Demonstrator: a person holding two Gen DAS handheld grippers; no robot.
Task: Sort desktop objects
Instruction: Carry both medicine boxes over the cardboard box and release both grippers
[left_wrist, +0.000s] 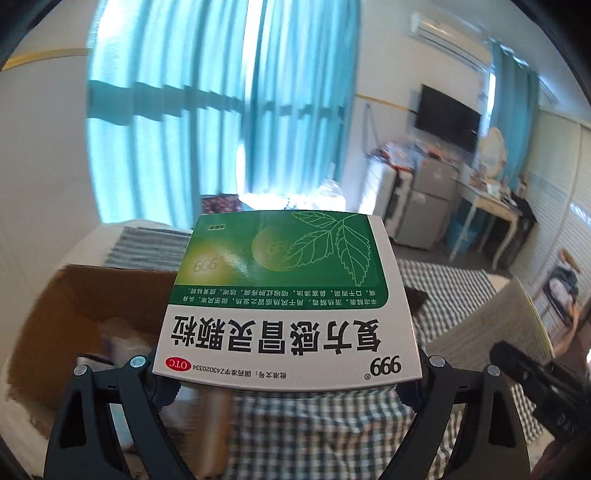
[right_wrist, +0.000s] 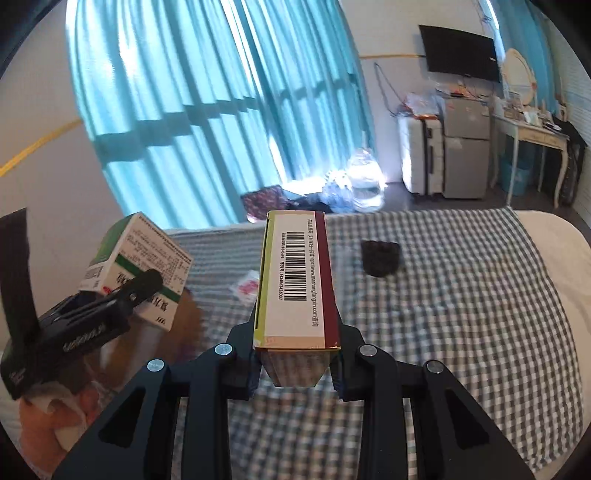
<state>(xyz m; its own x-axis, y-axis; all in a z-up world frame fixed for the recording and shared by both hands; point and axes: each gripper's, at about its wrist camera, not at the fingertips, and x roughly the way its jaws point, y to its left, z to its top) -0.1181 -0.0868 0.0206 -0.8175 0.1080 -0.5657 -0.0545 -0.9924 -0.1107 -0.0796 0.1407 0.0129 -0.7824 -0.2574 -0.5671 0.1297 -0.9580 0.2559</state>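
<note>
Both hands loaded, both lifted off the checked green-and-white bedspread (right_wrist: 461, 295). Left gripper (left_wrist: 286, 373) is clenched on a flat white-and-green cardboard medicine box (left_wrist: 284, 295) printed "999", broad face up toward the camera and pinched by its near side edges, probably because the wide face is too big to span any other way. Right gripper (right_wrist: 295, 354) is clamped on a long narrow carton with a barcode label and dark red edge (right_wrist: 297, 280), held by its near end with the length running straight out toward 12 o'clock; narrow sides suit the jaw span. In the right view the left gripper and its box sit at 9 o'clock, tilted over an open brown cardboard carton (left_wrist: 85, 302) already holding some pale items, contents blurred. My read: that carton is the sorting bin and the green box is about to be dropped in, right load next. Still on the bedspread: a small dark pouch (right_wrist: 380, 258) at 1 o'clock and a pink-and-white sachet (right_wrist: 245, 288) just left of the barcode carton.
</note>
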